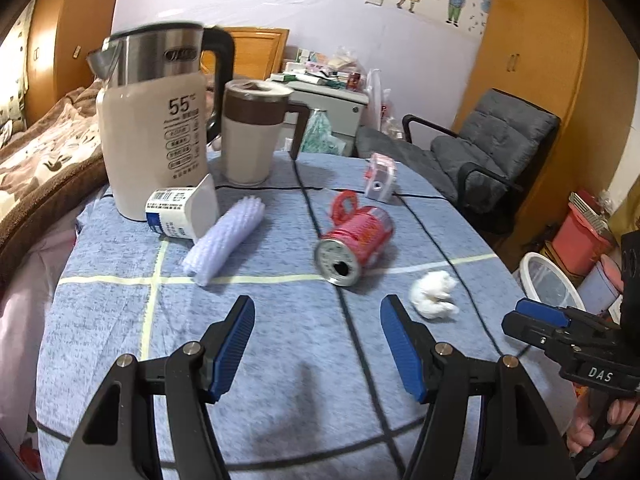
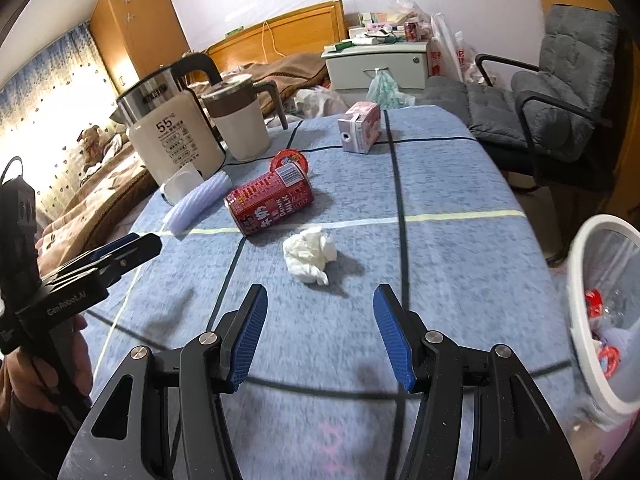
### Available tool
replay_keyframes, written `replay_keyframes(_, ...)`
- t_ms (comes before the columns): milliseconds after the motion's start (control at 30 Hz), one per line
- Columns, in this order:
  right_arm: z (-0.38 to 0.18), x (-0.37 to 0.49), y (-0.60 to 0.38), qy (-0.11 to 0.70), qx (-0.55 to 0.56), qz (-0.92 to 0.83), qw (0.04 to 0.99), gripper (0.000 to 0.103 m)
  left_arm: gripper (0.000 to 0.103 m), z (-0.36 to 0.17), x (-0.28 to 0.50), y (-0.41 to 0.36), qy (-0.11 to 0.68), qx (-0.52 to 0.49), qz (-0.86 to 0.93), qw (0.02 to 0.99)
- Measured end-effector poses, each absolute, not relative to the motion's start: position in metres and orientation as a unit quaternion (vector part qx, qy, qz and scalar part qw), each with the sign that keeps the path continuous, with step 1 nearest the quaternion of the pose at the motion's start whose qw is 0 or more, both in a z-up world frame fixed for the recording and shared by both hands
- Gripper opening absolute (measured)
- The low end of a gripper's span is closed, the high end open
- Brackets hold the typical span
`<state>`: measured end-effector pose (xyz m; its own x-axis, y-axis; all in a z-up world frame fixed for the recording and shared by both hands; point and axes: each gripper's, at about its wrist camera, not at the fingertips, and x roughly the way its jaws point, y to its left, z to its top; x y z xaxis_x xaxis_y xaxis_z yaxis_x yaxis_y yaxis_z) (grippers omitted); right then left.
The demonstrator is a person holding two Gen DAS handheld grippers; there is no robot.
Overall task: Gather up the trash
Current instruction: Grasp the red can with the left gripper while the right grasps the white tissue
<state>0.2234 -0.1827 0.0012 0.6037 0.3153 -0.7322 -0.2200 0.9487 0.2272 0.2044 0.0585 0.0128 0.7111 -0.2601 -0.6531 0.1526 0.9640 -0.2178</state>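
Both grippers hover over a round table (image 1: pixel 120 248) covered in a blue checked cloth, and each is released and holds nothing: the left gripper (image 1: pixel 318 346) points toward the middle of the table, the right gripper (image 2: pixel 320 334) toward a crumpled tissue (image 2: pixel 310 254) lying near the table's right edge. The trash is scattered across the tabletop. A red can (image 2: pixel 269 204) lies on its side at the centre, printed "DRINK MILK" with a barcode; it looks empty, so it is probably light, stiff and inclined to roll, and a grip across its round body seems safest. The tissue is soft and nearly weightless and should pinch anywhere. A white foam net sleeve (image 1: pixel 224 240) lies toward the left edge, springy and easily squashed, touching a tipped white cup (image 1: pixel 182 214) with small print too fine to read. A small pink carton (image 2: pixel 359 128) stands near the far edge, likely light and best held across its flat sides. A kettle (image 1: pixel 154 128) marked "55°C" and a lidded mug (image 1: pixel 252 132) stand at the far left. A white bin (image 2: pixel 600 320) beside the right edge already holds some rubbish.
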Motion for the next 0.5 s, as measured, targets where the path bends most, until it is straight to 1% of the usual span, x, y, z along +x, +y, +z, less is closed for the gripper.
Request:
replay_keyframes(200,-0.018,0.253,-0.169,0.433,0.054,0.146,0.888,0.056,0.067,0.005,0.230,0.060,0.370,-0.076,-0.130,0.917)
replay_keyframes(500,-0.042,0.283,-0.152,0.448,0.045,0.149,0.880,0.056,0.068,0.006,0.258,0.053,0.361,-0.067,-0.161,0.916)
